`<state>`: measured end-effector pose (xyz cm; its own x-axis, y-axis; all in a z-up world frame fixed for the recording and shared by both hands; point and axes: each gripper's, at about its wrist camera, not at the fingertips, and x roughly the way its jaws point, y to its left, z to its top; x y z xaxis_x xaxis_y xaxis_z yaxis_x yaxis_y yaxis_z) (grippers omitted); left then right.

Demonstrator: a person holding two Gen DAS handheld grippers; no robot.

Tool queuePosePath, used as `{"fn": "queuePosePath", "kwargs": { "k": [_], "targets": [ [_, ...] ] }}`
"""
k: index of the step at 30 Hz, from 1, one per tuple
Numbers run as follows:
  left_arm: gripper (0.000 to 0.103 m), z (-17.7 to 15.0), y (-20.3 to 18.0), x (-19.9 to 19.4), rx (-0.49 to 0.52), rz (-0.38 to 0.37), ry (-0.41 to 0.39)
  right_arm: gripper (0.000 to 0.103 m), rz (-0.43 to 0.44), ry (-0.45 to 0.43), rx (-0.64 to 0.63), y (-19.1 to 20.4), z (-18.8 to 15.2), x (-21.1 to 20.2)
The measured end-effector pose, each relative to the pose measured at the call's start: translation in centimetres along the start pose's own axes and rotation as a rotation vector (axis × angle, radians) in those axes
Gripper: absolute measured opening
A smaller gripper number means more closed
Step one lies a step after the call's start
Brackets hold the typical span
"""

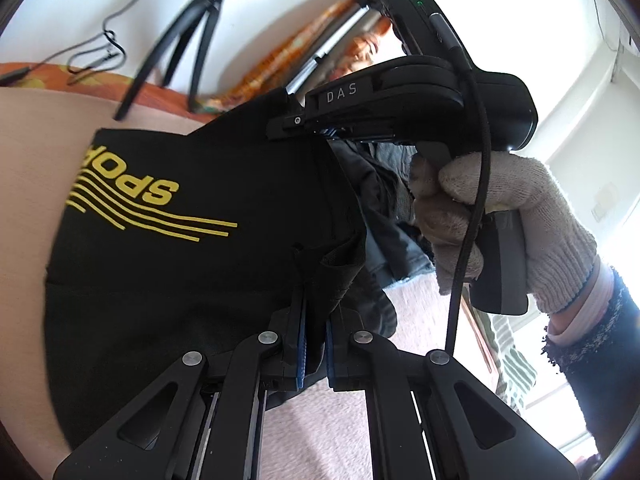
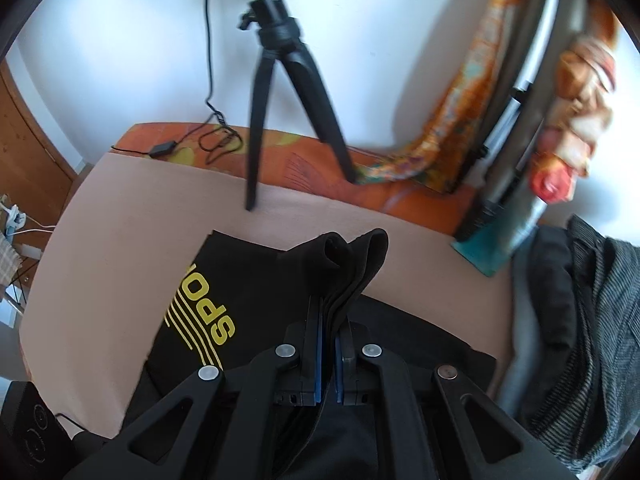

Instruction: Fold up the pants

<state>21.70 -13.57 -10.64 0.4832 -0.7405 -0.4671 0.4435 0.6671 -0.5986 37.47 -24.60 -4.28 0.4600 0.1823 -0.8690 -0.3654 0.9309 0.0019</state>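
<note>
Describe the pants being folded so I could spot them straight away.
Find the pale pink surface below the black tripod. The black pants lie on it, pinched by both tools. Yellow lettering and stripes set them apart from the plain dark and grey clothes piled at the right.

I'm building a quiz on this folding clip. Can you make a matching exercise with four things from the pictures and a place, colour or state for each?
Things:
1. black pants with yellow lettering
2. black tripod
3. white knitted glove
4. dark grey striped garment

Descriptions:
A. worn on the hand that holds the right hand-held gripper
B. pinched in the left hand-held gripper and the right one
C. piled at the right edge of the right wrist view
D. standing at the far end of the pink surface, by the white wall

Pairs: 1-B, 2-D, 3-A, 4-C
</note>
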Motion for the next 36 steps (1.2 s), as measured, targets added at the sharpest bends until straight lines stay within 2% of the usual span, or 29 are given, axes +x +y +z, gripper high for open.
{"fn": "queuePosePath", "kwargs": {
  "k": [5, 12, 16, 18, 20, 22, 24, 26, 29, 30, 31, 33, 36],
  "targets": [
    [0.006, 0.4, -0.5, 2.4, -0.029, -0.024, -0.006, 0.002, -0.031, 0.014, 0.003, -1.8, -1.1, 0.3],
    [0.006, -0.5, -3.6, 5.2, 0.068, -0.017, 0.04, 0.002, -0.047, 0.037, 0.03, -5.0, -2.5, 1.5],
    [0.006, -0.3, -3.4, 6.9, 0.073, -0.007, 0.059, 0.002, -0.018, 0.047, 0.065, -6.4, -2.9, 2.6],
    [0.006, -0.7, -3.4, 7.4, 0.075, -0.006, 0.081, 0.003, -0.033, 0.064, 0.069, -6.8, -3.1, 3.4],
    [0.006, -1.2, -3.6, 8.2, 0.089, -0.004, 0.099, 0.007, -0.061, 0.083, 0.063, -6.9, -3.3, 3.9],
    [0.006, -1.6, -3.9, 8.5, 0.102, -0.001, 0.115, 0.018, -0.087, 0.081, 0.053, -6.9, -3.6, 3.9],
    [0.016, -1.9, -4.1, 8.8, 0.106, -0.002, 0.129, 0.025, -0.089, 0.081, 0.056, -7.1, -3.8, 3.8],
    [0.02, -2.2, -4.5, 9.1, 0.106, -0.01, 0.136, 0.026, -0.084, 0.077, 0.069, -7.4, -3.9, 3.4],
    [0.034, -2.5, -5.5, 9.2, 0.133, -0.022, 0.148, 0.032, -0.079, 0.067, 0.087, -7.6, -3.8, 2.5],
    [0.038, -2.7, -5.9, 9.0, 0.14, -0.026, 0.156, 0.039, -0.087, 0.059, 0.095, -7.6, -3.8, 2.0],
    [0.039, -2.9, -6.2, 8.9, 0.144, -0.036, 0.165, 0.048, -0.087, 0.044, 0.101, -7.6, -3.8, 1.4],
    [0.039, -3.2, -6.7, 8.3, 0.144, -0.062, 0.183, 0.055, -0.071, 0.008, 0.124, -7.7, -4.0, -0.3],
    [0.04, -4.0, -7.1, 6.6, 0.163, -0.082, 0.195, 0.058, -0.005, -0.056, 0.184, -7.9, -4.9, -3.4]
  ]
}}
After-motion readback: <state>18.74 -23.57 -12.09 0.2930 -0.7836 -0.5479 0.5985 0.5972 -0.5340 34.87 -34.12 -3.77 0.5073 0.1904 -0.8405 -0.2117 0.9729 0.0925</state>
